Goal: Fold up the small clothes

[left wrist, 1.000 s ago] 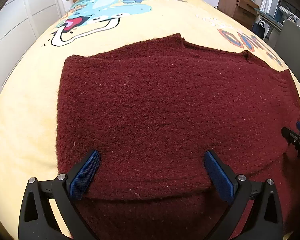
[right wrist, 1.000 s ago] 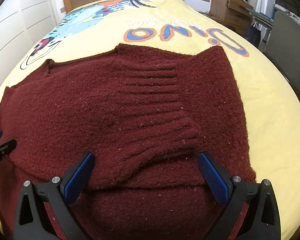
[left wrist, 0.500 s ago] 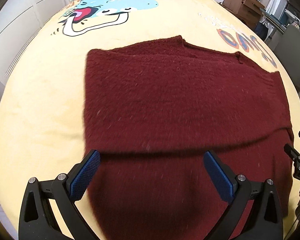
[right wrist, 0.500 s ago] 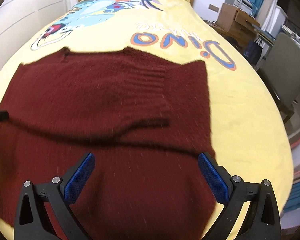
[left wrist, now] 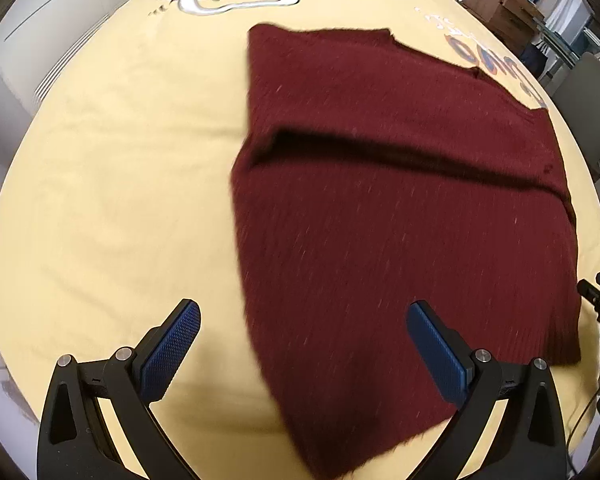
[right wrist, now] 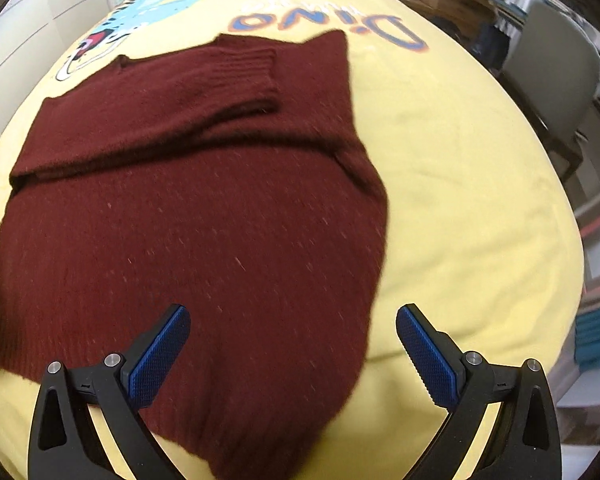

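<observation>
Maroon sweater (left wrist: 400, 220) lay part-folded mid-bed on the yellow bedspread (left wrist: 120, 184), sleeve cuff (right wrist: 244, 68) tucked across. Left gripper (left wrist: 300, 344) and right gripper (right wrist: 292, 340) hovered spread wide, empty. Risk was there: snagging one knit layer could have dragged that fold crooked.

Your right gripper (left wrist: 598, 296) is cut off at the left view's edge; its jaw state is unreadable. Sweater (right wrist: 188, 216) weave is motion-blurred.
</observation>
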